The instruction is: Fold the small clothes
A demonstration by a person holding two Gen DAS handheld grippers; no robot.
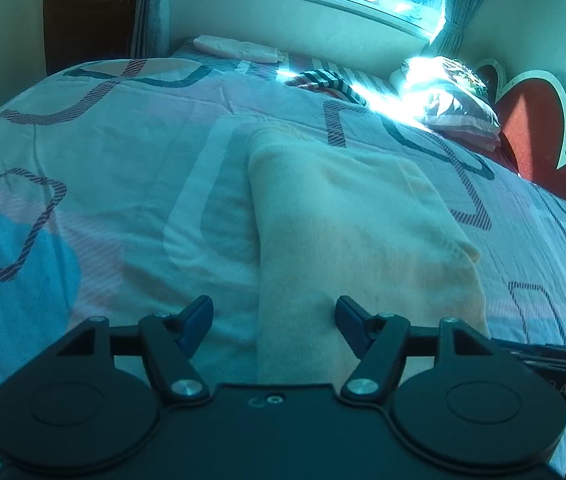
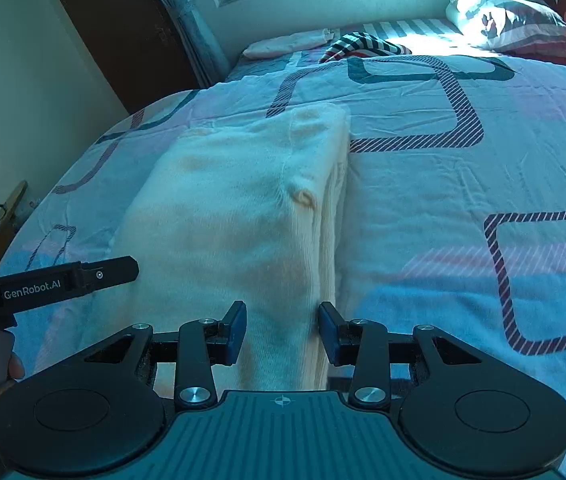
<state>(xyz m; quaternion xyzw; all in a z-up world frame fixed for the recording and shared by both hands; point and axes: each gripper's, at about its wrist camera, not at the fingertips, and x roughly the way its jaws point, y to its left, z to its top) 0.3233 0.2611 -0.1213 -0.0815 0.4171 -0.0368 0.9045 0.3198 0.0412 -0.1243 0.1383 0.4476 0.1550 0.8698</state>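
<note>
Here's the cream garment [image 2: 243, 216] lying on the bed [image 2: 463, 168], already doubled lengthwise into a long strip that runs from the near edge of the bed up toward the window side, layers stacked along its right-hand fold. The left tongs [image 1: 274, 322] hover at the near end, jaws wide apart and empty, straddling the strip's left edge. The right tongs [image 2: 282, 330] sit at the same end, jaws apart too, bracketing the stacked right edge, nothing pinched. So, by the look of it, the lengthwise fold is done and the crosswise one is coming. The next move calls for both tongs to close on the two near corners, catching every layer on that thick right side, then lift and carry the end up the strip. A striped garment [image 2: 363, 46] waits near the far edge, beside the pillow [image 2: 515, 20].
</note>
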